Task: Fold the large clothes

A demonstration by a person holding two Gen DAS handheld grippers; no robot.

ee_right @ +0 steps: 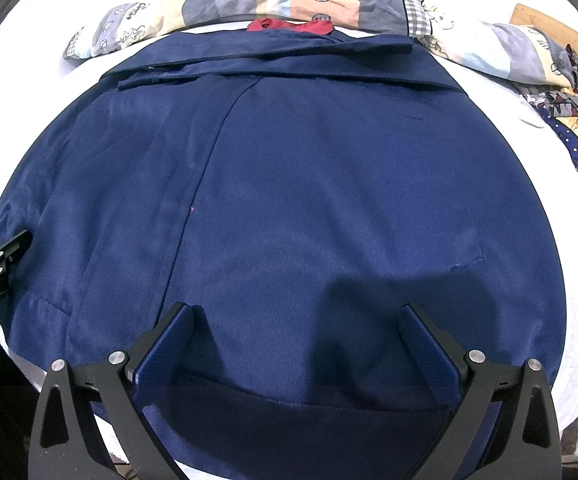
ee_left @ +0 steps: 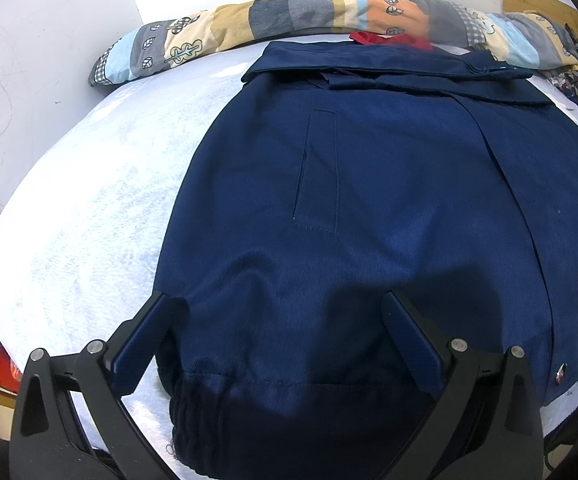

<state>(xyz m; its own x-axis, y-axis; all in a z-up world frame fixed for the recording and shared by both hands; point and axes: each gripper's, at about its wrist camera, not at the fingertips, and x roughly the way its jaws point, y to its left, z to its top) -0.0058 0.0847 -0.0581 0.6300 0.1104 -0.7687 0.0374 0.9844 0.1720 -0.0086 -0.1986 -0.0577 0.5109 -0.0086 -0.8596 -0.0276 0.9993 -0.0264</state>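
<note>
We see a white bed (ee_left: 69,208) carrying a navy jacket (ee_left: 369,200) spread flat, with a patchwork quilt (ee_left: 289,16) bunched beyond the jacket's collar and a small red cloth (ee_left: 385,39) between them.

Our left black two-finger gripper (ee_left: 277,300) with blue textured finger pads (ee_left: 141,344), round silver screws (ee_left: 96,346), triangular cut-outs, our matching right black gripper (ee_right: 299,312), white lettering partly legible on the left one's side.
</note>
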